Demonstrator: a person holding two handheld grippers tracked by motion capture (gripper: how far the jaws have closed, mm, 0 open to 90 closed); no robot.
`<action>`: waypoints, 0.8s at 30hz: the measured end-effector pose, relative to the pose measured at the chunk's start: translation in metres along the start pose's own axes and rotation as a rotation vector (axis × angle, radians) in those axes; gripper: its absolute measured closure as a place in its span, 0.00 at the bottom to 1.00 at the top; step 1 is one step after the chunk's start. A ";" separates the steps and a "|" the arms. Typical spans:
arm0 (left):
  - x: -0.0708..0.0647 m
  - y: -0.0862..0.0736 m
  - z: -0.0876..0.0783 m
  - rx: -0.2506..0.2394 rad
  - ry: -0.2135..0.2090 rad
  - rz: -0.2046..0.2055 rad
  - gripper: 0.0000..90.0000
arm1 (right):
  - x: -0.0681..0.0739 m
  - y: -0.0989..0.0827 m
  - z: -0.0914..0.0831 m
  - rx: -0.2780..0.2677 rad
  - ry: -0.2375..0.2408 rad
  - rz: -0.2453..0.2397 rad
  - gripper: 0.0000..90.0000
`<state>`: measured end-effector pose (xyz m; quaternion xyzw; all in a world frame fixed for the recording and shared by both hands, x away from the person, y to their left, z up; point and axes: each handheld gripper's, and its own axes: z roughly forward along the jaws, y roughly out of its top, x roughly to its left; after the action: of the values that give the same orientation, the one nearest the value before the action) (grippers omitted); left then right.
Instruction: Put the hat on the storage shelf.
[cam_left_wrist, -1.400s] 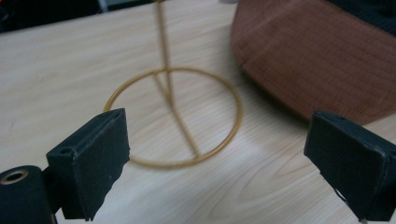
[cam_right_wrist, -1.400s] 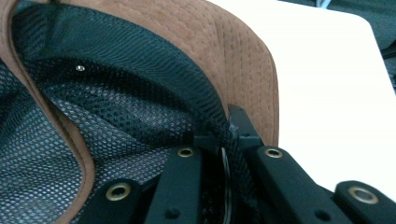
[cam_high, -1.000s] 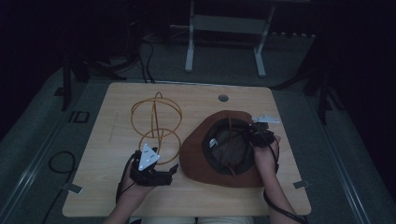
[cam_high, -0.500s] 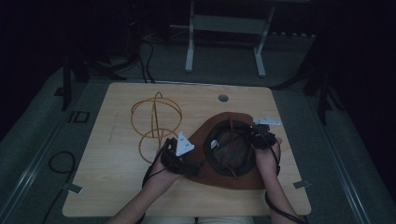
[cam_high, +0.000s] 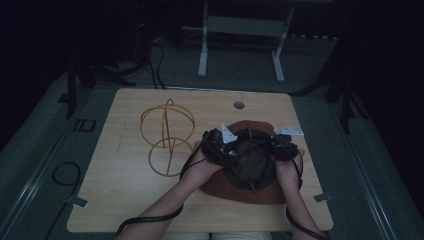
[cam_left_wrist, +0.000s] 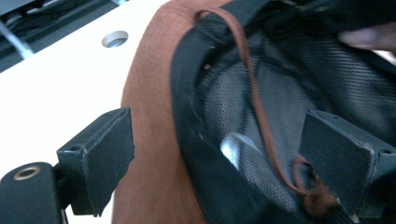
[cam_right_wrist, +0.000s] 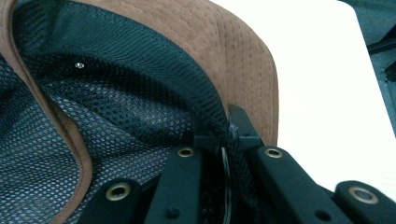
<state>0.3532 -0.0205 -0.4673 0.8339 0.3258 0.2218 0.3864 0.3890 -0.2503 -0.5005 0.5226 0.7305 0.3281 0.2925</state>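
Black gripper (cam_right_wrist: 224, 154) arms carry brass-ringed screw holes.

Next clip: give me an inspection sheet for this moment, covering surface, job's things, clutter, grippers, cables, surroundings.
Surface: light wooden table with a round grommet hole.
Job's things: brown hat lying upside down, mesh lining and chin cord showing.
Clutter: wire stand left of the hat, untouched.
Grippers: right gripper shut on the hat's inner band; left gripper open, its jaws straddling the hat's rim.
Cables: one trails from each gripper off the near edge; a loop lies on the floor at left.
Surroundings: dark room, grey floor, metal frame behind the table.
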 end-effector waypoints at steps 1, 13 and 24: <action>0.000 0.003 0.004 0.009 0.008 0.001 0.14 | 0.000 0.000 0.000 -0.001 0.001 0.000 0.94; 0.008 0.020 0.039 0.113 0.068 -0.025 0.35 | -0.001 0.001 -0.006 -0.021 -0.002 0.002 0.94; 0.007 0.017 0.046 0.152 0.126 0.002 0.75 | 0.003 0.003 -0.012 -0.036 0.002 0.004 0.94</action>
<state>0.3931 -0.0472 -0.4806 0.8456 0.3644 0.2489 0.3004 0.3806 -0.2489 -0.4906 0.5182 0.7238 0.3425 0.3004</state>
